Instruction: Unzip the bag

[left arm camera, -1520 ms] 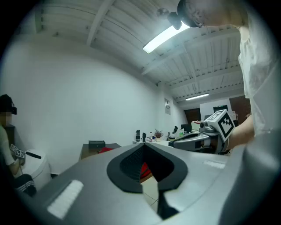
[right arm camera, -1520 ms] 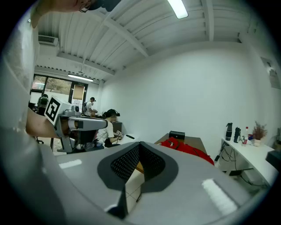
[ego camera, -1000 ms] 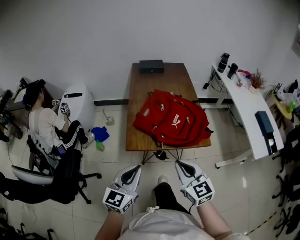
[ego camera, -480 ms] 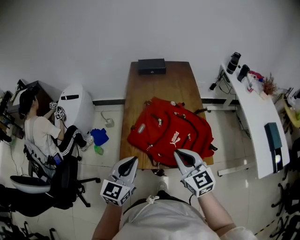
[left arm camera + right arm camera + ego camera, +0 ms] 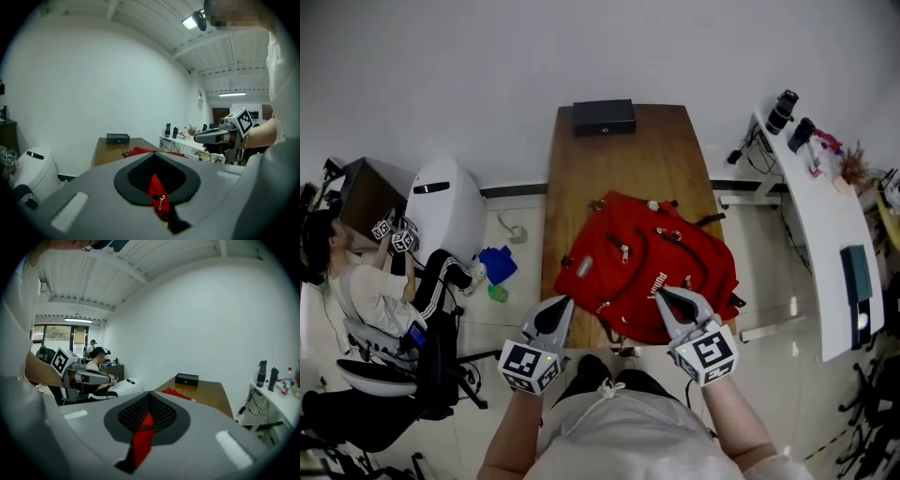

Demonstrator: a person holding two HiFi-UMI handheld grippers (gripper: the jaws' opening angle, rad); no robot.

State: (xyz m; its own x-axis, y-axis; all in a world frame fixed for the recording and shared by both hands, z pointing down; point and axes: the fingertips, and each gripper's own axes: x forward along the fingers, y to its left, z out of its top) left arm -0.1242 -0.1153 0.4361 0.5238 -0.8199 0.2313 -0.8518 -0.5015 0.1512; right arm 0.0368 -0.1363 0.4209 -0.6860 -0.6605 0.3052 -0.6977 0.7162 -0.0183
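Observation:
A red backpack (image 5: pixel 647 267) lies flat on the near half of a brown wooden table (image 5: pixel 619 159), with several zippers on its top. My left gripper (image 5: pixel 565 302) hangs at the bag's near left edge, jaws together, holding nothing. My right gripper (image 5: pixel 661 292) is over the bag's near edge, also shut and empty. In the left gripper view the left gripper (image 5: pixel 154 153) shows the red bag and a small metal zipper pull (image 5: pixel 161 202) through the gap below its tips. The right gripper view shows the right gripper (image 5: pixel 150 393) with red fabric behind it.
A black box (image 5: pixel 604 116) sits at the table's far end. A white desk (image 5: pixel 806 206) with bottles stands to the right. To the left are a white rounded unit (image 5: pixel 441 216), a seated person (image 5: pixel 366 291) on an office chair (image 5: pixel 394 375), and blue cloth (image 5: pixel 497 264) on the floor.
Both grippers and the head camera have come forward to the table. The grippers went from short of the table edge to the bag's near edge. Jaws stayed together.

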